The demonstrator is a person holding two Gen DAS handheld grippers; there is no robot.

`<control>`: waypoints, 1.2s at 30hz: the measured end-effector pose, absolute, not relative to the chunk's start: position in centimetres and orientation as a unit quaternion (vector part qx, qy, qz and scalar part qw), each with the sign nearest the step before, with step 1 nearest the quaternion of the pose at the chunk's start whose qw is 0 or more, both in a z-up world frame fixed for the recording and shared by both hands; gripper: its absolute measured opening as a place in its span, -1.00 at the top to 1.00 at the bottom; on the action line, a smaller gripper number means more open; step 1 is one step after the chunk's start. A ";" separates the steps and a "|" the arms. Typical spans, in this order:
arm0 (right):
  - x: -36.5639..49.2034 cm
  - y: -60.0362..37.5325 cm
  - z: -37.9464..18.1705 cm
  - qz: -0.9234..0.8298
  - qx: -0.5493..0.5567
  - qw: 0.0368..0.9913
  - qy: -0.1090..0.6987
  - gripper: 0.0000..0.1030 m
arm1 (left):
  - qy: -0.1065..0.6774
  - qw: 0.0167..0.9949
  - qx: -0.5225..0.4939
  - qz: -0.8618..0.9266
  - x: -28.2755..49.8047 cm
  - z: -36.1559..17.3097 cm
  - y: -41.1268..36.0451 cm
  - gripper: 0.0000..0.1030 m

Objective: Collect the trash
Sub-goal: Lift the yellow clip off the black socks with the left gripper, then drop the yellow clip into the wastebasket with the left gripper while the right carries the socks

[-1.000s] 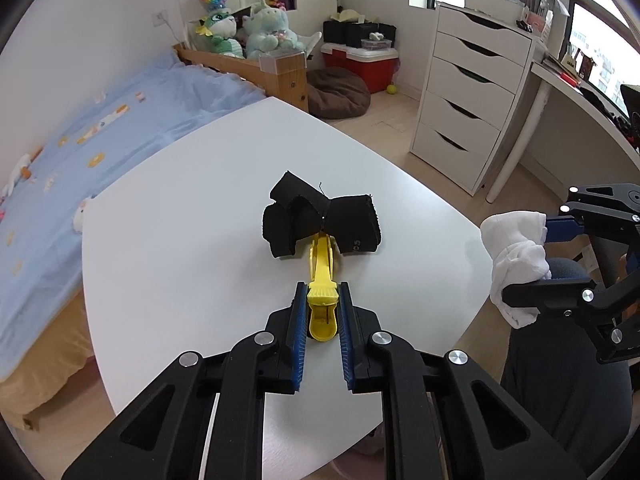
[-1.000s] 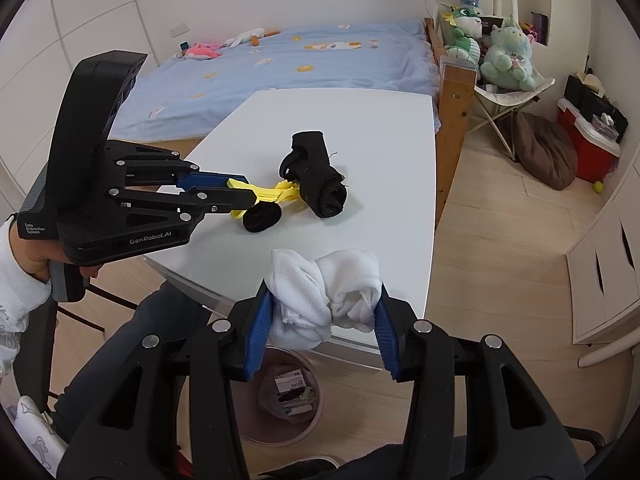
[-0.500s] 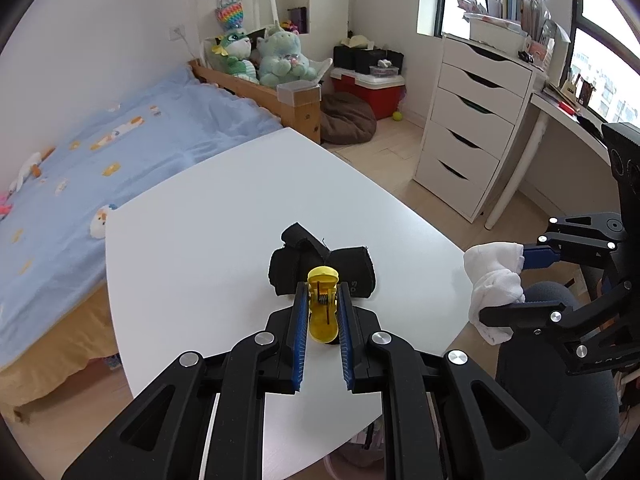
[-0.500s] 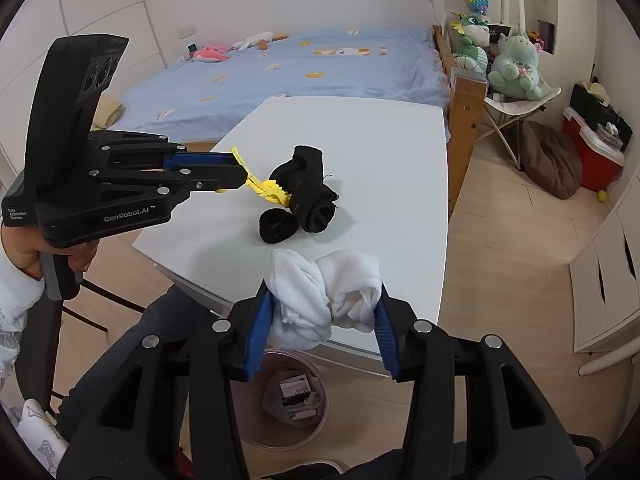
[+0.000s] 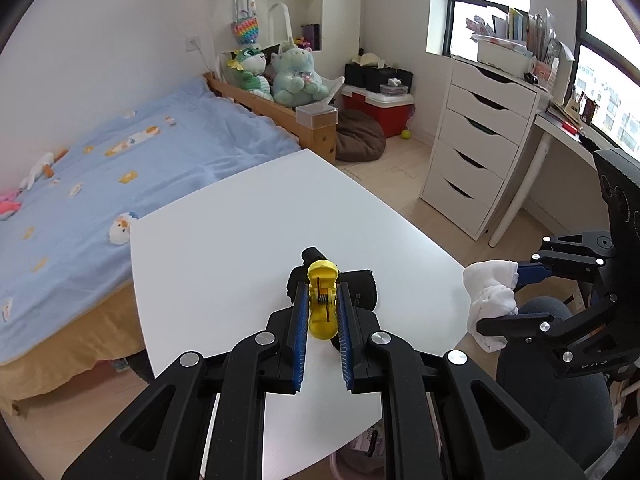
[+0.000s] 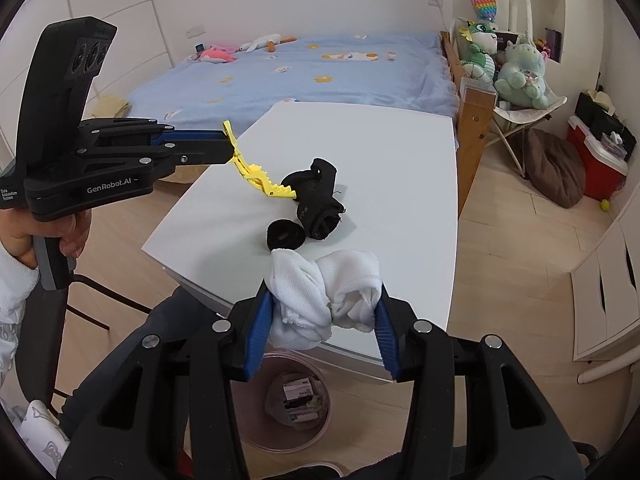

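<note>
My left gripper [image 5: 322, 294] is shut on a yellow toothed clip [image 5: 321, 304]. In the right wrist view this left gripper [image 6: 224, 147] holds the clip [image 6: 260, 178] tilted in the air, its toothed end just above a rolled black cloth [image 6: 318, 204] lying on the white table [image 6: 380, 152]. A black ring [image 6: 284, 236] lies beside the cloth. My right gripper [image 6: 324, 312] is shut on a bunched white cloth [image 6: 320, 296], held over the table's near edge. The left wrist view shows that white cloth [image 5: 490, 300] off the table's right corner.
A clear bin [image 6: 296, 400] with some trash stands on the floor under the table's near edge. A blue bed [image 6: 300, 72] lies behind the table, a white drawer unit [image 5: 476, 160] to the side. A person's hand [image 6: 48, 236] holds the left gripper's handle.
The left gripper has risen with the yellow clip, lifting it off the table and away from the black cloth. The right gripper with the white cloth has stayed put.
</note>
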State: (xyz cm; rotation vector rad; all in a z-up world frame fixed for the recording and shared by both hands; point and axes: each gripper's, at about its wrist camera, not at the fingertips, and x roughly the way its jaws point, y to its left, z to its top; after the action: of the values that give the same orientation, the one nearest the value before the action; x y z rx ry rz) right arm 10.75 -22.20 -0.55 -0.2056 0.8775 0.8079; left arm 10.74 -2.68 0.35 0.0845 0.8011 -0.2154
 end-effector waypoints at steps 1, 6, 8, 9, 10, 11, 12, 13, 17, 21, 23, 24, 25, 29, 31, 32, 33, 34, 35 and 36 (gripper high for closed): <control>10.7 -22.2 -0.4 0.381 -0.097 0.823 0.411 0.11 | 0.387 0.915 0.041 -0.105 10.5 0.5 -2.6 0.74; 10.0 -22.0 0.4 0.388 -0.100 0.823 0.403 0.11 | 0.379 0.918 0.036 -0.109 8.8 1.6 -2.3 0.74; 9.6 -21.9 0.7 0.391 -0.101 0.823 0.399 0.11 | 0.374 0.920 0.034 -0.112 7.8 2.0 -2.2 0.74; 9.3 -21.8 0.8 0.393 -0.101 0.823 0.398 0.11 | 0.372 0.921 0.033 -0.114 7.3 2.2 -2.2 0.74; 9.0 -21.8 0.9 0.395 -0.102 0.823 0.396 0.11 | 0.370 0.921 0.033 -0.115 6.8 2.4 -2.2 0.74; 8.9 -21.8 1.1 0.397 -0.102 0.822 0.394 0.11 | 0.369 0.921 0.034 -0.117 6.3 2.5 -2.2 0.74; 8.6 -21.8 1.2 0.399 -0.102 0.822 0.393 0.11 | 0.368 0.922 0.034 -0.120 5.8 2.6 -2.2 0.74; 8.4 -21.8 1.3 0.400 -0.102 0.822 0.391 0.11 | 0.366 0.922 0.034 -0.122 5.3 2.7 -2.2 0.74; 7.0 -21.9 1.7 0.407 -0.102 0.822 0.384 0.11 | 0.363 0.922 0.032 -0.130 3.5 2.8 -2.3 0.74; 5.9 -21.9 2.0 0.414 -0.106 0.821 0.380 0.11 | 0.362 0.922 0.028 -0.137 2.1 2.6 -2.7 0.74; 5.5 -21.9 2.1 0.415 -0.107 0.820 0.379 0.11 | 0.366 0.920 0.025 -0.142 1.5 2.1 -2.9 0.74; 5.2 -21.9 2.1 0.416 -0.106 0.820 0.379 0.11 | 0.367 0.919 0.025 -0.143 1.2 1.9 -3.0 0.74; 5.0 -21.9 2.1 0.417 -0.106 0.819 0.379 0.11 | 0.370 0.917 0.026 -0.145 0.9 1.7 -3.2 0.74; 3.7 -22.2 2.0 0.421 -0.108 0.818 0.378 0.11 | 0.380 0.912 0.022 -0.154 0.0 0.6 -3.8 0.74; 3.2 -22.6 2.0 0.421 -0.107 0.817 0.378 0.11 | 0.385 0.909 0.019 -0.159 -0.4 0.1 -4.0 0.74; 2.9 -22.7 2.0 0.422 -0.106 0.818 0.378 0.11 | 0.387 0.908 0.018 -0.160 -0.6 -0.1 -4.2 0.74; 2.7 -22.9 2.0 0.421 -0.105 0.818 0.378 0.11 | 0.390 0.906 0.019 -0.161 -0.8 -0.4 -4.4 0.74; 2.5 -23.0 2.0 0.421 -0.104 0.818 0.378 0.11 | 0.393 0.905 0.020 -0.162 -1.0 -0.7 -4.6 0.74; 2.2 -23.2 1.9 0.420 -0.103 0.819 0.378 0.11 | 0.395 0.904 0.020 -0.164 -1.3 -1.1 -4.9 0.74; 2.0 -23.4 1.9 0.420 -0.102 0.819 0.378 0.11 | 0.398 0.902 0.018 -0.167 -1.5 -1.5 -5.2 0.74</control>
State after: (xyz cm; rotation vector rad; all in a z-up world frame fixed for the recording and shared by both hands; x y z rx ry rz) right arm 1.95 -23.36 1.88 -0.2177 0.8053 0.8956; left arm -1.53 -5.17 -1.51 0.0367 0.8239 -0.3452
